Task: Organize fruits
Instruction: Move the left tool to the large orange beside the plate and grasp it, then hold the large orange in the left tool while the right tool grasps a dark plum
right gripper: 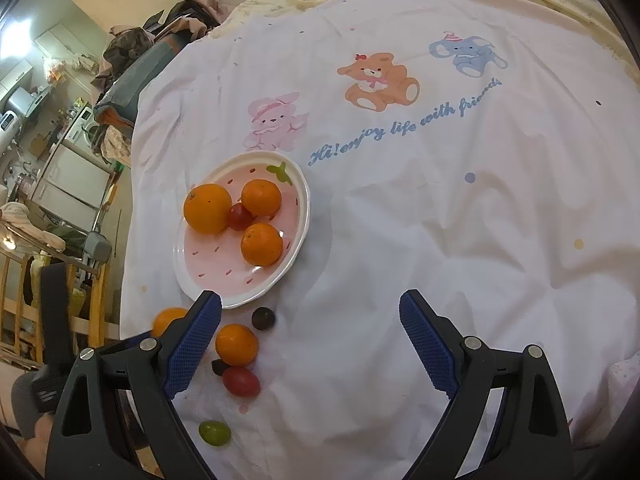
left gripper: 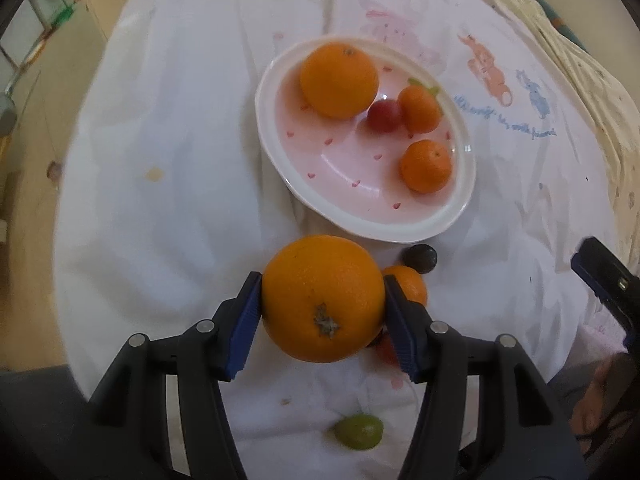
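My left gripper is shut on a large orange, just short of the near rim of the pink strawberry plate. The plate holds a big orange, two mandarins and a red grape. Loose on the cloth lie a mandarin, a dark grape, a red grape and a green grape. My right gripper is open and empty, above the cloth to the right of the loose fruit. The held orange shows partly behind its left finger.
A white printed bedsheet with bear, rabbit and elephant pictures covers the surface. Its left edge drops off toward a cluttered room with wooden furniture. The right gripper's tip shows at the right of the left wrist view.
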Available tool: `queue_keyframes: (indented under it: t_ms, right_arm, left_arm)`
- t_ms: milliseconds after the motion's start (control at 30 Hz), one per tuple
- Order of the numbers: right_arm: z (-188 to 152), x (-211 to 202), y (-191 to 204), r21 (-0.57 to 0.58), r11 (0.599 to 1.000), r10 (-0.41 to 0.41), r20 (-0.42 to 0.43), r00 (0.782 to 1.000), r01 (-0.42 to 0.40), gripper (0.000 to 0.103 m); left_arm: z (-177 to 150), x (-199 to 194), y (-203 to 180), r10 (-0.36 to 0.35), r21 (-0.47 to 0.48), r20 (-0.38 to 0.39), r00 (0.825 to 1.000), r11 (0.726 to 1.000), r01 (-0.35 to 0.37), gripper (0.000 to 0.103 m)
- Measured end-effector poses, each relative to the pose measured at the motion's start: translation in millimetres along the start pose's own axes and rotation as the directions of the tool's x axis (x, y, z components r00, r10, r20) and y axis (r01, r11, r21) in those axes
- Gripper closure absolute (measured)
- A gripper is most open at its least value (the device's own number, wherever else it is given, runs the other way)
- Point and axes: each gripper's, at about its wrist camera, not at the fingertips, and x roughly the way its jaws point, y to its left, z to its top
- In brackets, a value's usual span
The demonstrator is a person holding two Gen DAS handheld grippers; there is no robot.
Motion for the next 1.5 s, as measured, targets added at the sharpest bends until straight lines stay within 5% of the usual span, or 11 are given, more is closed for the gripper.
queue_keyframes:
  t_ms: [400, 1033, 1333, 1500]
  right_arm:
    - [-1, 0, 3, -0.013, 1.000, -0.019, 0.007, 1.000, 0.020, 0.010]
    - [-3, 22, 10, -0.052, 0.999, -0.010, -0.084, 0.996, 0.005, 0.011]
    - [5, 62, 13, -0.066, 0.998, -0.005, -0.196, 0.981, -0.008, 0.044]
    - [-1, 87, 32, -0.152, 0.988, -0.032, -0.252, 0.967, -0.007, 0.049]
  left_arm:
    - [5, -66, -22, 0.073, 0.210, 0.119, 0.990, 0.973, -0.097, 0.049]
    - [12, -59, 9, 0.116, 0.095, 0.144, 0.983, 0.987, -0.130, 0.049]
    - [16, -56, 17, 0.088, 0.049, 0.111, 0.990, 0.994, -0.094, 0.049]
    - [19, -57, 21, 0.072, 0.027, 0.107, 0.992, 0.997, -0.075, 0.049]
